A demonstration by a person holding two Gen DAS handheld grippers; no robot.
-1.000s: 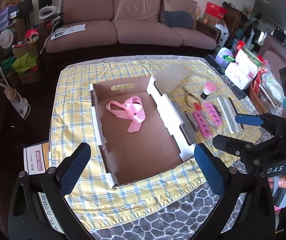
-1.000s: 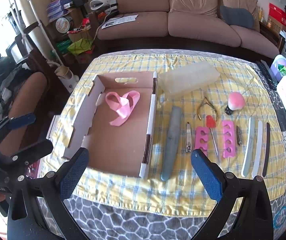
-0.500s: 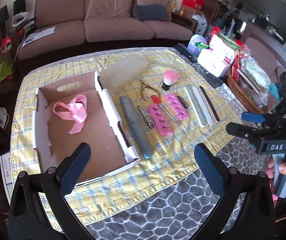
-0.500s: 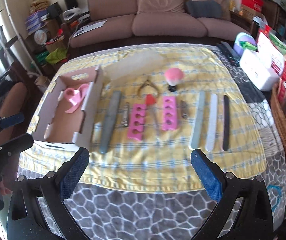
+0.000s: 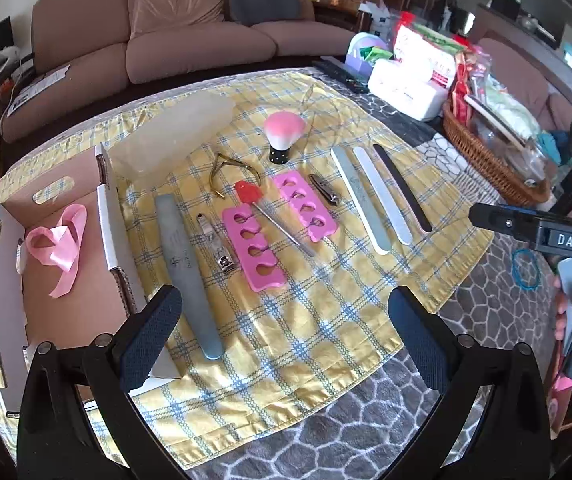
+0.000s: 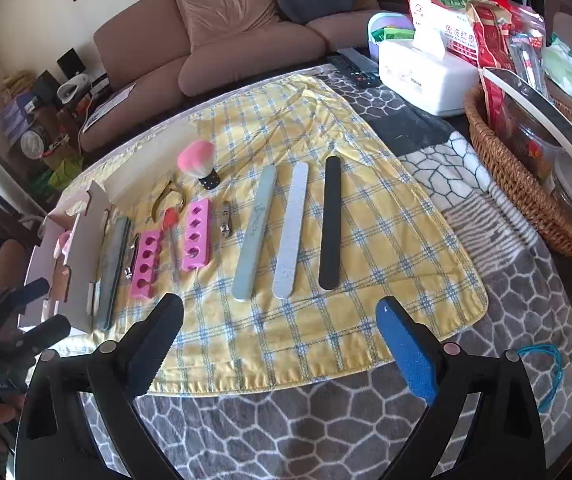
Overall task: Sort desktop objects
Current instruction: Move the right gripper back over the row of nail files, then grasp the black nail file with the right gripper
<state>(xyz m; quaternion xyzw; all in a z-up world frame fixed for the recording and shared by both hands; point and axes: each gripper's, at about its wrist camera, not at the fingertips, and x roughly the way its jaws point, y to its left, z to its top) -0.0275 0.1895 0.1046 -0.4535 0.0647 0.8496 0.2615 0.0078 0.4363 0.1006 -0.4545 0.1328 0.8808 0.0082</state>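
Left wrist view: my left gripper [image 5: 284,332] has swung right since half a second ago — the cardboard box [image 5: 110,220] with the pink ribbon [image 5: 60,246] now sits at the left edge, where before it filled the left-centre. Jaws wide apart, nothing between them. The tools lie in a row on the yellow checked cloth [image 5: 298,320]: long grey file [image 5: 186,268], nail clipper [image 5: 216,246], two pink toe separators [image 5: 254,248], red-tipped pusher [image 5: 270,216], cuticle nippers [image 5: 226,168], pink brush [image 5: 284,132], then three nail files [image 5: 382,194]. My right gripper [image 5: 534,228] shows at the right edge, hand on its grip.

Right wrist view: my right gripper [image 6: 280,340] has also shifted right — the three files, pale green [image 6: 255,234], white [image 6: 292,230], black [image 6: 331,224], are now dead ahead over the worktop; the wicker basket [image 6: 526,196] is much larger in frame. Jaws apart, empty. Box [image 6: 82,248] squeezed to the far left.
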